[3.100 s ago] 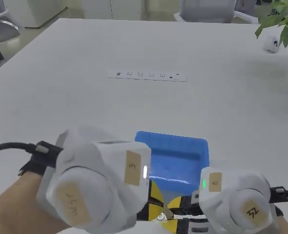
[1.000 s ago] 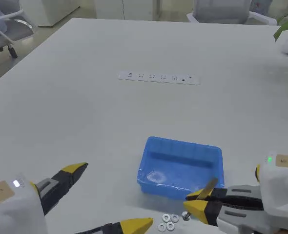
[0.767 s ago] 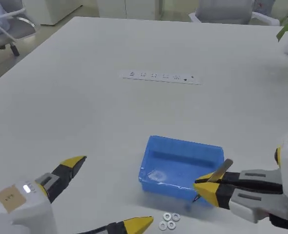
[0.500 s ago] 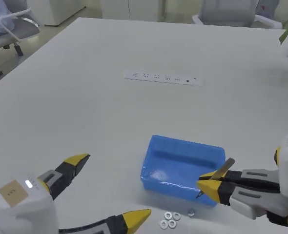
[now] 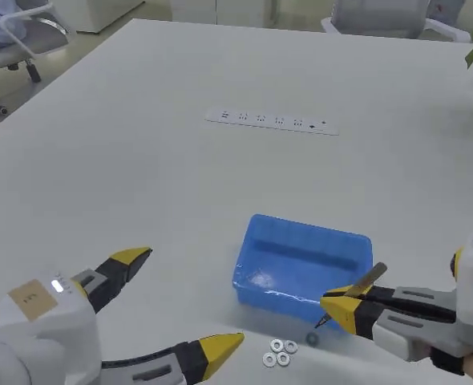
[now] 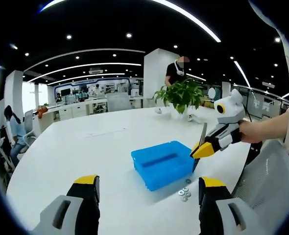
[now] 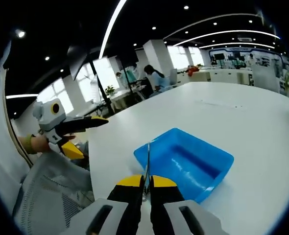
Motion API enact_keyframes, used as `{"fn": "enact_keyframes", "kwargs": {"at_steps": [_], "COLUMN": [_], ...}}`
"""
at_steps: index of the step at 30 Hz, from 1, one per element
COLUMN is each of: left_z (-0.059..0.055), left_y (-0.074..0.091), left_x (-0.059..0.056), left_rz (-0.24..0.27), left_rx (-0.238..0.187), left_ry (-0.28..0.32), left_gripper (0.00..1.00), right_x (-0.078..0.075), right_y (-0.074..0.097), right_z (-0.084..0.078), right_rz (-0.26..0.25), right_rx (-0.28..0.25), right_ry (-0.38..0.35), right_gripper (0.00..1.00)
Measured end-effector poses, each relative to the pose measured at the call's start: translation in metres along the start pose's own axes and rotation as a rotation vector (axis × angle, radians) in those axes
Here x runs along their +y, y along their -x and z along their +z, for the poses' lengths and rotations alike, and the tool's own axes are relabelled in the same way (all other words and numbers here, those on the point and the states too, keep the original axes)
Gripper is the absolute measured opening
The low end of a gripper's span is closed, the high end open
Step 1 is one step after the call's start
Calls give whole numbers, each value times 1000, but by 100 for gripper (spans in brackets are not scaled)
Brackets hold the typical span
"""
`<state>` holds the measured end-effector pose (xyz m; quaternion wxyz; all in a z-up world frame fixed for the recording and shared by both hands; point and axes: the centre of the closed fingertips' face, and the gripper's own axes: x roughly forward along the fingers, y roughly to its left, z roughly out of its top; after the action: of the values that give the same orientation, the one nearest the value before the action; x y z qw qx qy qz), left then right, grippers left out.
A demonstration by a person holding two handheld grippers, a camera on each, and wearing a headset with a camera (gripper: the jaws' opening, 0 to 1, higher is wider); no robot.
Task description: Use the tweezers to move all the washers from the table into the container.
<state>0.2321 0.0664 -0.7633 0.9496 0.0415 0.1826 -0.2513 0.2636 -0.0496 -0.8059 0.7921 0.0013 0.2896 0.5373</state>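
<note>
A blue container sits on the white table. Three washers lie clustered in front of it, and one more washer lies apart to their right. My right gripper is shut on metal tweezers. The tweezers' tip hangs just above the lone washer, at the container's near right corner. I cannot tell whether the tip holds anything. My left gripper stands wide open at the lower left, holding nothing. The right gripper view has the tweezers pointing over the container. In the left gripper view, the washers lie before the container.
A white power strip lies across the middle of the table, far beyond the container. Office chairs stand at the far edge and far left. A potted plant is on the table's far side. A person stands in the background.
The two grippers have drawn apart and the left one has opened wide. The right gripper with the tweezers rose from beside the washers to the container's near corner. The head camera shifted.
</note>
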Motion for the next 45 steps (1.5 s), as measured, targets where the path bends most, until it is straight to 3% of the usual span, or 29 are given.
{"fn": "enact_keyframes", "kwargs": {"at_steps": [3, 6, 12, 18, 22, 28, 35, 40, 45], "left_z": [0, 0, 1, 0, 0, 0, 0, 0, 0], "left_y": [0, 1, 2, 2, 2, 2, 2, 2, 2], "left_x": [1, 3, 5, 3, 3, 3, 1, 1, -1], "left_rz": [3, 6, 12, 5, 2, 2, -7, -13, -21], "left_rx": [1, -3, -14, -7, -6, -8, -4, -7, -10], "left_ry": [0, 13, 36, 22, 18, 17, 9, 14, 15], "left_gripper": [85, 85, 84, 84, 84, 83, 82, 82, 81], "right_x": [0, -1, -2, -3, 1, 0, -1, 6, 7], "right_y": [-6, -9, -10, -13, -15, -17, -18, -20, -17], "right_z": [-11, -20, -21, -29, -27, -29, -29, -33, -35], "right_rz": [0, -15, -32, -40, -28, -51, -41, 15, 8], "right_rx": [21, 62, 84, 146, 147, 199, 214, 241, 263], "right_ry": [7, 64, 84, 125, 132, 212, 186, 85, 97], "right_gripper": [3, 3, 3, 3, 3, 3, 3, 3, 2]}}
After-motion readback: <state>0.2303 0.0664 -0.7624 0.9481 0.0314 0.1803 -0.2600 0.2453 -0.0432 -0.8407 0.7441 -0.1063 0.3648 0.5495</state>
